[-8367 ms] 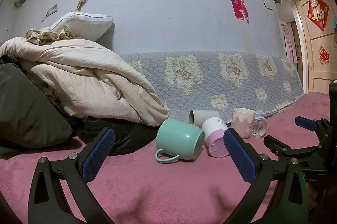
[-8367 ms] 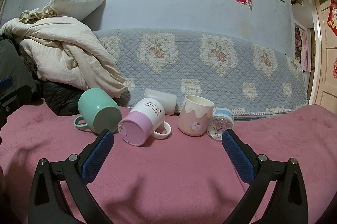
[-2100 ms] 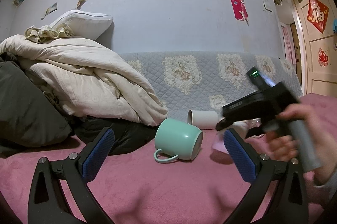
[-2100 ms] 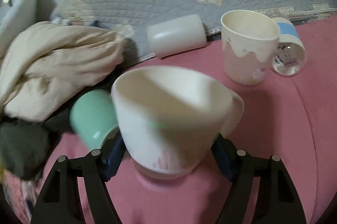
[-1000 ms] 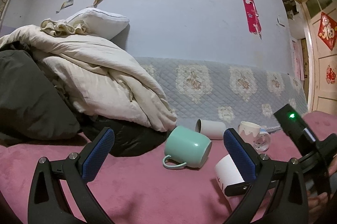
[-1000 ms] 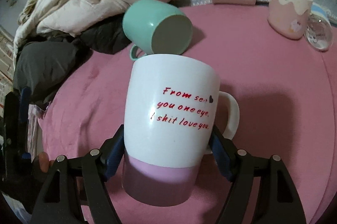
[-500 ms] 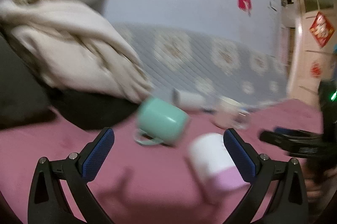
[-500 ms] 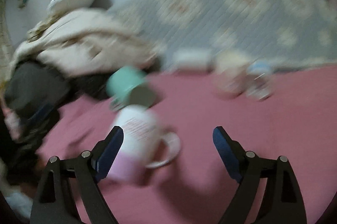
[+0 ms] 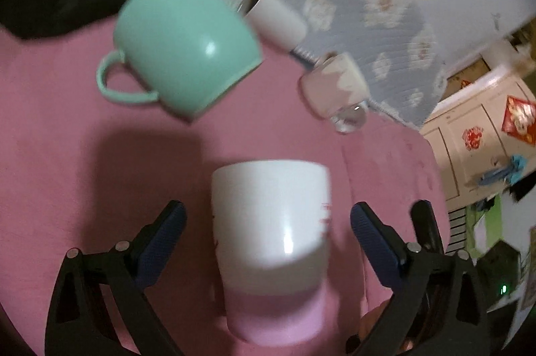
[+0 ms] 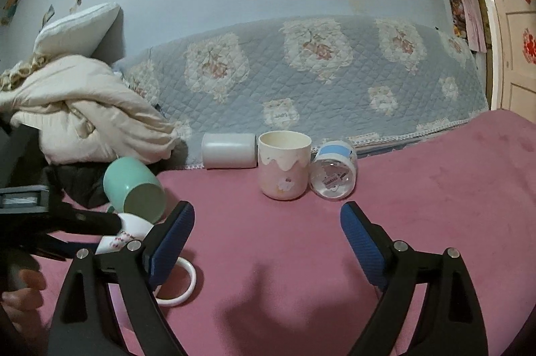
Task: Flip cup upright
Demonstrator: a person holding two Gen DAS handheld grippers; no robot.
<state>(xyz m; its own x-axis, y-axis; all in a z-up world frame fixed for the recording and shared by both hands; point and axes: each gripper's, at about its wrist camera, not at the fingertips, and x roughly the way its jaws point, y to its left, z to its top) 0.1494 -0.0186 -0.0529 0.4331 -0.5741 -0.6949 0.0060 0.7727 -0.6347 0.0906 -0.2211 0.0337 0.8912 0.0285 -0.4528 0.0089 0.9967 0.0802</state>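
Both claw pads (image 9: 164,238) clear of white mug (image 9: 271,228)

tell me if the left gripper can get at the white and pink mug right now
Probably yes. The left gripper is open with the mug standing between its fingers, nothing in between. The green mug lies farther back, out of the way.

Left tool (image 9: 268,242) tilts downward over the bed, its blue-padded fingers (image 9: 160,242) spread wide on either side of a mug without touching it. Right tool (image 10: 268,232) is held level and low near the front edge of the bed, fingers (image 10: 365,242) parted with nothing between them. A bare hand (image 10: 20,289) grips the left tool's handle at the far left of the right wrist view.
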